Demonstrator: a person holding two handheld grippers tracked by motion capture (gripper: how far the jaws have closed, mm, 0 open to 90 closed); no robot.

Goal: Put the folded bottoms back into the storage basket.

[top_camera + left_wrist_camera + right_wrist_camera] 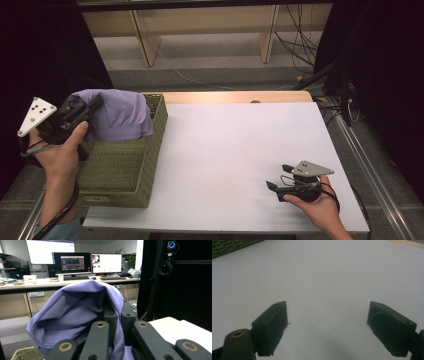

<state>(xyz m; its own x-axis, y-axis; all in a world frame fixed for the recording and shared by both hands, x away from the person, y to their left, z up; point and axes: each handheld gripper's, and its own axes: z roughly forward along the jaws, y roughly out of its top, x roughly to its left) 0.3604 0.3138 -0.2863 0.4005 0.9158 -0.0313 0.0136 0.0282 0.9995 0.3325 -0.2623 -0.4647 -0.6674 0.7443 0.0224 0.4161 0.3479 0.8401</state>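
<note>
A lavender cloth (117, 115) hangs over the far end of a green woven basket (125, 175) at the table's left. My left gripper (95, 104), held up in a hand above the basket, is shut on a fold of that cloth. In the left gripper view the cloth (75, 317) drapes over and around the closed jaws of the left gripper (119, 315). My right gripper (276, 179) rests low on the white table (235, 145) near the front right, held by the other hand. In the right gripper view the right gripper (327, 325) stands open with nothing between its fingers.
The basket's near part holds nothing I can see. A wooden strip (235, 96) edges the table's far side. Beyond it are shelf legs and cables on the floor. The left gripper view shows desks with monitors (72, 263) and a black panel (185, 285) at right.
</note>
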